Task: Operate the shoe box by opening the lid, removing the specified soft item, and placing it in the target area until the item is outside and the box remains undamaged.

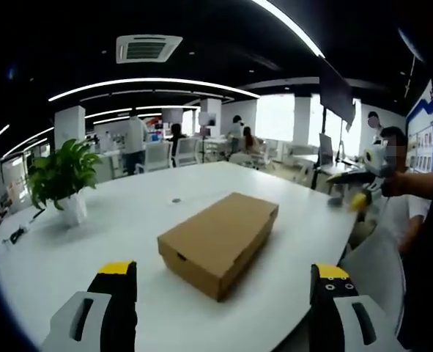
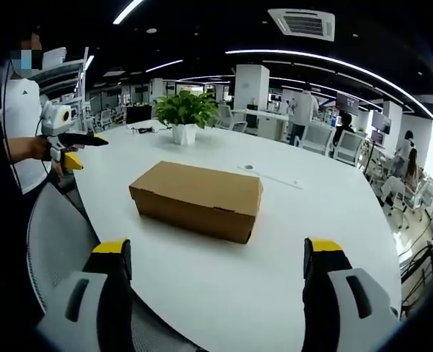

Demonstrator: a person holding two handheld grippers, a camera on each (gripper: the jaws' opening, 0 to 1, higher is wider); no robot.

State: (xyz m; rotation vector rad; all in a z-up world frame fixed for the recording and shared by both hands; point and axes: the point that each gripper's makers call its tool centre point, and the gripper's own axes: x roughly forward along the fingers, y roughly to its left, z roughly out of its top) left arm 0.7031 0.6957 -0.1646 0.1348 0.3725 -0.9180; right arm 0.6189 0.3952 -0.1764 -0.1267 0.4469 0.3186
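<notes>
This is an open-plan office. A large white meeting surface [image 2: 289, 220] with rounded edges carries a potted plant [image 2: 184, 114] near its far edge. Grey mesh office chairs [image 2: 55, 242] stand at its near edge. Beyond the far edge are rows of desks with monitors [image 1: 324, 149], white pillars [image 2: 251, 86] and people [image 1: 135, 139] seated and standing. The black ceiling holds curved strip lights [image 1: 150, 83] and a cassette air-conditioning vent [image 1: 147, 48].

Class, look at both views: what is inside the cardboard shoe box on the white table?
That cannot be seen. The shoe box sits closed on the table, lid flat, so its contents are covered. Nothing rests on top.
</notes>
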